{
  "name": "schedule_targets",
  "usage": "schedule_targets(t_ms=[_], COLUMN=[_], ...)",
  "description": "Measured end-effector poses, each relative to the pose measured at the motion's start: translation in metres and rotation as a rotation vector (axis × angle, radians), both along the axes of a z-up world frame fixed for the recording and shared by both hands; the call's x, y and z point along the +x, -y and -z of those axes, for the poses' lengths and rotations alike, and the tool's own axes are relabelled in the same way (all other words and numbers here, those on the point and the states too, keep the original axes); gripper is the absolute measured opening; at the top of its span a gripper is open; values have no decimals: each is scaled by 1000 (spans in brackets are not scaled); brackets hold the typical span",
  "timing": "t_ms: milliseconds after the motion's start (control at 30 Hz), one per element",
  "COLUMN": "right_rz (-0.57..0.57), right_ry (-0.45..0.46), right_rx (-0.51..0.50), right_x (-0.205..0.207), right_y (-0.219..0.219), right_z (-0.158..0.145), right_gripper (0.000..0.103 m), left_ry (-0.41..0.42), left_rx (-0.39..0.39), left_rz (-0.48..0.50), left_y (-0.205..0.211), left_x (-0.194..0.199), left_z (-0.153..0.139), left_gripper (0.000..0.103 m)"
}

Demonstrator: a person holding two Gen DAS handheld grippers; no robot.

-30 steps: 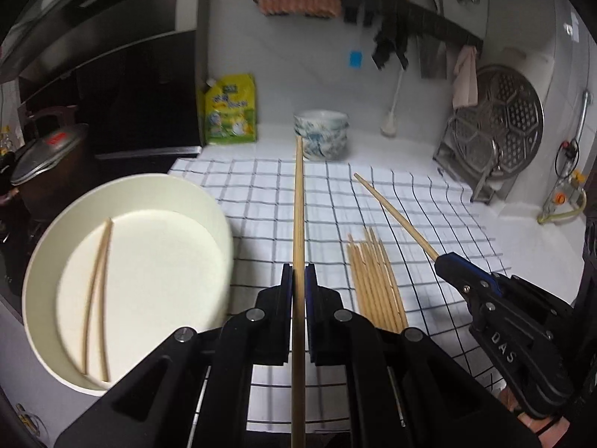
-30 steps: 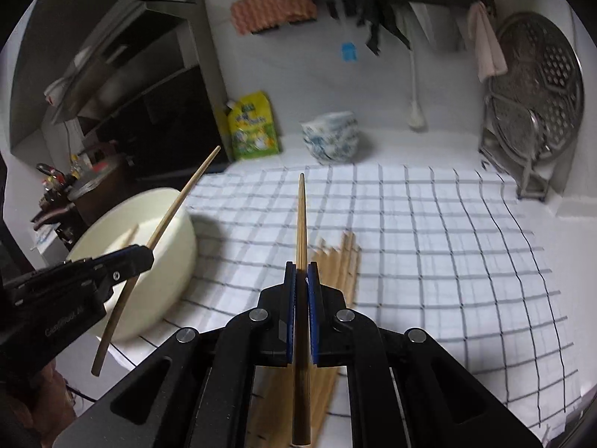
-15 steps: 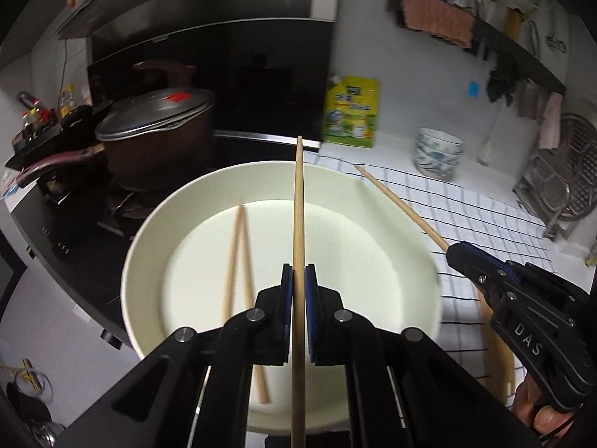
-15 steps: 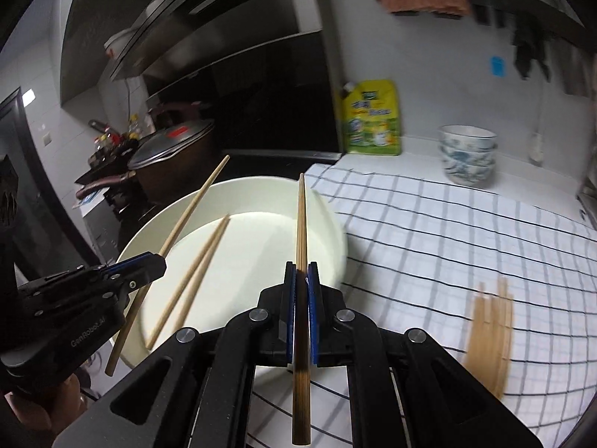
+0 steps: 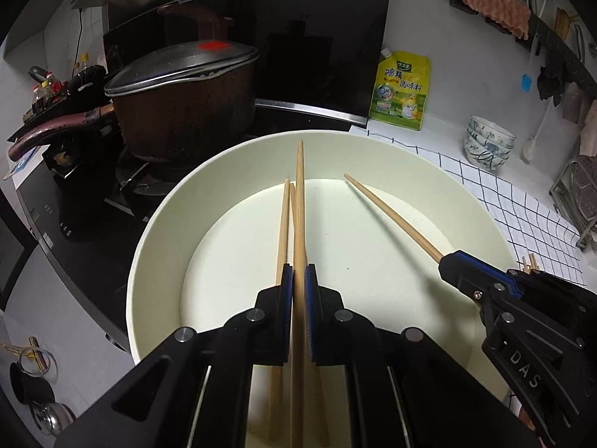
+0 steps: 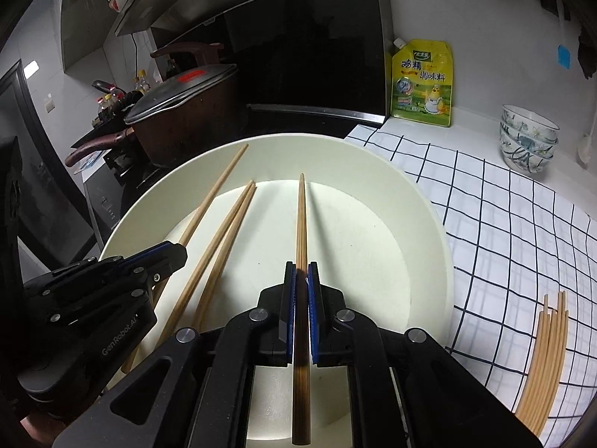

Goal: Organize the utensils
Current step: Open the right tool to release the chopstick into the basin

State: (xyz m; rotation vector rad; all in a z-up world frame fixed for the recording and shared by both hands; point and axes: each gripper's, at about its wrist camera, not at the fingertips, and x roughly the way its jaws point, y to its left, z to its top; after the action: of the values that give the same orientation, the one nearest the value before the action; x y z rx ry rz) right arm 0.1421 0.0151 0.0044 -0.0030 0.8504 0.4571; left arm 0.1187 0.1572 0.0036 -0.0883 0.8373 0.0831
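My left gripper (image 5: 298, 280) is shut on a wooden chopstick (image 5: 299, 201) and holds it over a large cream bowl (image 5: 160, 224). My right gripper (image 6: 301, 280) is shut on another chopstick (image 6: 300, 220) over the same bowl (image 6: 429, 231). Two chopsticks (image 6: 224, 239) lie inside the bowl, also seen in the left wrist view (image 5: 283, 224). The right gripper (image 5: 447, 261) shows at the right of the left wrist view; the left gripper (image 6: 175, 254) shows at the left of the right wrist view. A bundle of loose chopsticks (image 6: 544, 351) lies on the checked cloth (image 6: 503, 224).
A lidded brown pot (image 5: 179, 93) sits on the black stove (image 5: 74, 224) left of the bowl. A yellow seasoning pouch (image 6: 423, 82) and stacked patterned bowls (image 6: 528, 138) stand at the back wall. A metal rack (image 5: 578, 201) is at the far right.
Both grippers have moved left and lower over the cream bowl, each still holding its chopstick. The bowl now fills both views.
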Motion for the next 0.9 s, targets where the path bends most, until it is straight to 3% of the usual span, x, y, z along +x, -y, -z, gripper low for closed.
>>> schedule_targets(t_ms=[200,267,333,900], right_rz=[18,23,24,157], right_ry=[44,54,57,95], right_rx=[-3,0,7,11], right_x=[-7,-10,-13,-60], right_y=[6,9,12,69], right_z=[-8,-11,-13,-25], right_gripper=[22,22,22,23], left_ry=[-18,-3,26,82], left_rx=[-5,-17,-24,-34], left_rz=[-39,-48,-56,25], left_y=[-8,-10,-11,23], left_x=[-4,-8,-14,-44], left_z=[2,-1,-5,-24], left_gripper=[36,59,72,76])
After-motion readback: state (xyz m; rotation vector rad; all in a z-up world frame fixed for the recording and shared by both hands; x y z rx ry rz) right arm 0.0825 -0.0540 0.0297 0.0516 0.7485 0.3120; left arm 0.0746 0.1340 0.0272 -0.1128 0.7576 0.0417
